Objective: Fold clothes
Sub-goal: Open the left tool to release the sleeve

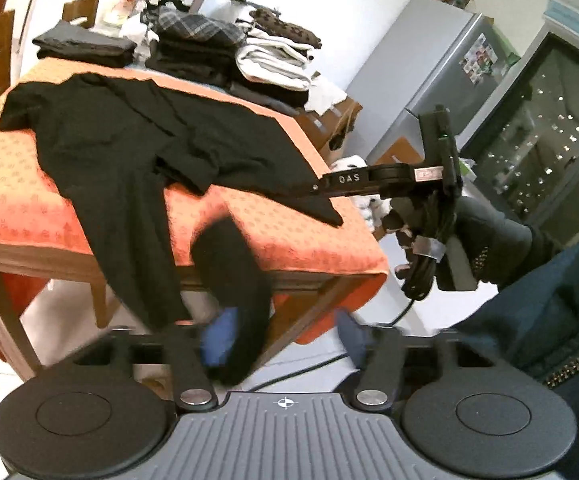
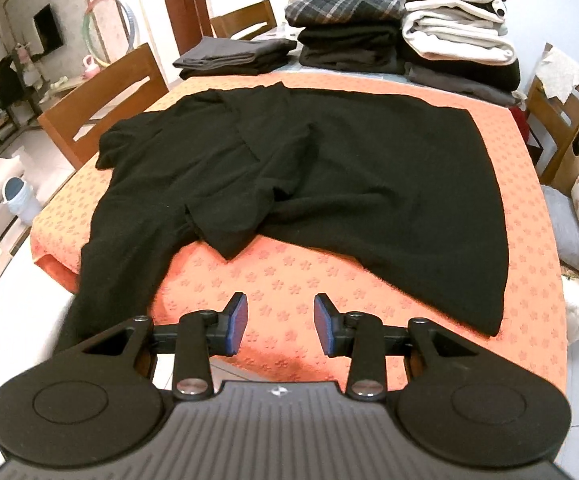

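Hovering right claw point(image 2: 280, 324) gapes empty, left claw point(image 1: 281, 340) parted, nothing pinched; black knit garment point(image 2: 329, 184) sprawls unfolded on orange flower-print desk point(image 2: 529, 280), sleeve dangling off; folded clothes stacks point(image 2: 449, 40) behind, done.

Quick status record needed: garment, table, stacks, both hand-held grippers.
garment: black garment spread unfolded, one sleeve hanging over the near table edge
table: orange flowered cloth covers it
stacks: folded clothes piled at the far end
left hand-held gripper: jaws apart, blurred black cloth beside one finger, grip not visible
right hand-held gripper: open, over bare cloth, holding nothing
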{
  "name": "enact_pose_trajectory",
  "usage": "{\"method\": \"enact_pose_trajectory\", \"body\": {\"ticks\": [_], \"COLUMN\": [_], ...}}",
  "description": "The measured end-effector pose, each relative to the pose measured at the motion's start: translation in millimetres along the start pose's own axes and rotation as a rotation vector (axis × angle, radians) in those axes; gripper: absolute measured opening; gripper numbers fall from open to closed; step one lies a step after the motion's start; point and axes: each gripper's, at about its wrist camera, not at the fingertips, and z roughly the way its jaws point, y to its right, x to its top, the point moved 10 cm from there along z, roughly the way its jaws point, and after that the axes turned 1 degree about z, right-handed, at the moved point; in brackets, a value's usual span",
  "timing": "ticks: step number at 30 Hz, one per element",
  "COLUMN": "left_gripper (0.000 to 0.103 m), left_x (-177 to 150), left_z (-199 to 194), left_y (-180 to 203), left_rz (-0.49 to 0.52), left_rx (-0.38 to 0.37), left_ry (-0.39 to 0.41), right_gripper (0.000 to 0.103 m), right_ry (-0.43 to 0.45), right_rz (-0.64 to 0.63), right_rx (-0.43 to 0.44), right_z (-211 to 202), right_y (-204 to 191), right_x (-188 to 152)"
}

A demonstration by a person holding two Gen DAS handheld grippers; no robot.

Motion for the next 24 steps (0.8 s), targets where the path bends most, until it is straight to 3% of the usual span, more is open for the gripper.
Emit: {"method": "enact_pose_trajectory", "body": {"ticks": [8, 16, 24], "left_gripper": [0.068, 0.069, 0.069], "left_x": [24, 87, 152], "left_z": [17, 46, 75], "left_y": [-38, -108, -166], "left_rz": [-0.019, -0.025, -0.03], "left_rx": [0.134, 0.333, 0.454], "left_ry": [0.021, 0.056, 0.064], "right_gripper": [0.046, 0.047, 0.047], "right_ry": [-0.007, -0.045, -0.151], "right_rz": [-0.022, -0.033, -0.076], "right_rx": [0.022, 0.099, 0.176], "right_z": [20, 84, 154], "right_y": [0, -5, -13], "right_x": [20, 69, 99]}}
